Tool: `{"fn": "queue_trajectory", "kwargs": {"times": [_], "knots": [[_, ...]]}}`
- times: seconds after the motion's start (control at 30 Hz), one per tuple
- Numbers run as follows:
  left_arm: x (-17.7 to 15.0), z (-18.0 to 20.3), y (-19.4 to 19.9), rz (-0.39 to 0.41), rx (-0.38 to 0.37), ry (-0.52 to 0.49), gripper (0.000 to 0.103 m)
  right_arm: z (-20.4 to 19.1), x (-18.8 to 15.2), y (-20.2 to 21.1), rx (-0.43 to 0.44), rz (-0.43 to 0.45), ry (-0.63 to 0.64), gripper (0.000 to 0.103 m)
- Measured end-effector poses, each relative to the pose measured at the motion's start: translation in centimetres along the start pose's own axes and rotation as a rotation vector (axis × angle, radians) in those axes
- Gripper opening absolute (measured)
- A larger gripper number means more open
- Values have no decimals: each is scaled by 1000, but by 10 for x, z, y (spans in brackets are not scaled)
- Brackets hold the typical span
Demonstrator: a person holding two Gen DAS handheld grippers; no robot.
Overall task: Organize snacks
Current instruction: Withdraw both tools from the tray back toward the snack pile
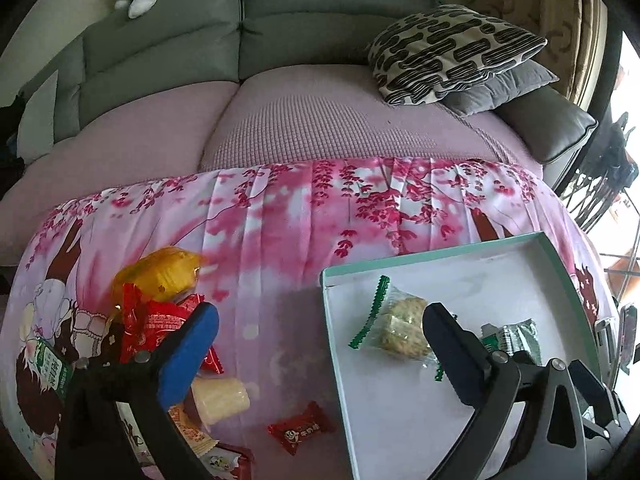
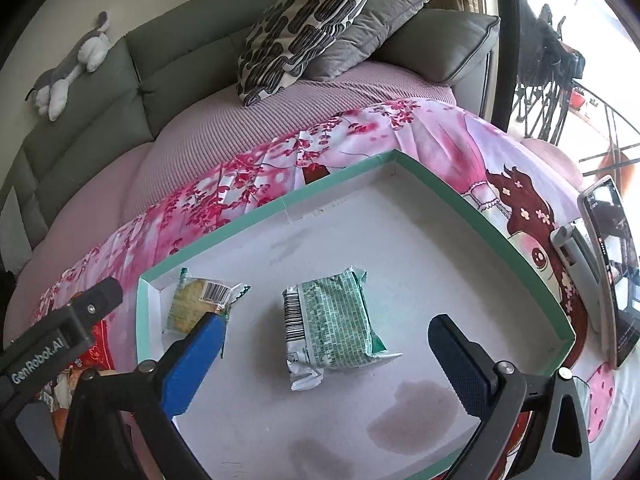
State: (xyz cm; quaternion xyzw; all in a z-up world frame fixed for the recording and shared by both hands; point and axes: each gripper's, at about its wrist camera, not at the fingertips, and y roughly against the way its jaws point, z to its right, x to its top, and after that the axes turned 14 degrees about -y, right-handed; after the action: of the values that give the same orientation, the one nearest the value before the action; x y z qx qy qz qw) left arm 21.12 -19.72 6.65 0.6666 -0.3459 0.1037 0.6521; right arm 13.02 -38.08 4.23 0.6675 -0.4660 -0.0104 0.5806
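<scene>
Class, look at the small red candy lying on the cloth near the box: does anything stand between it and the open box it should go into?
Only the box's own low green wall. The red candy lies on bare cloth beside it, so it must be lifted over.

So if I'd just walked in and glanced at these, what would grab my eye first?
Probably the bright pink blossom-print cloth spread in front of the grey sofa. On it sits a shallow green-rimmed box holding two packets, a green one in the middle and a biscuit packet in its corner. Left of the box lies a heap of red and orange snacks.
</scene>
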Motion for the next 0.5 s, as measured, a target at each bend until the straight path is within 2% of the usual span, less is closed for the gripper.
{"fn": "queue_trajectory", "kwargs": {"times": [0.23,0.5], "knots": [[-6,-4,-1,-19,21,-2,102,-2,1,14,25,44,5,103],[-22,-16,16,-40,60,6,102,-6,0,39,73,69,6,103]]}}
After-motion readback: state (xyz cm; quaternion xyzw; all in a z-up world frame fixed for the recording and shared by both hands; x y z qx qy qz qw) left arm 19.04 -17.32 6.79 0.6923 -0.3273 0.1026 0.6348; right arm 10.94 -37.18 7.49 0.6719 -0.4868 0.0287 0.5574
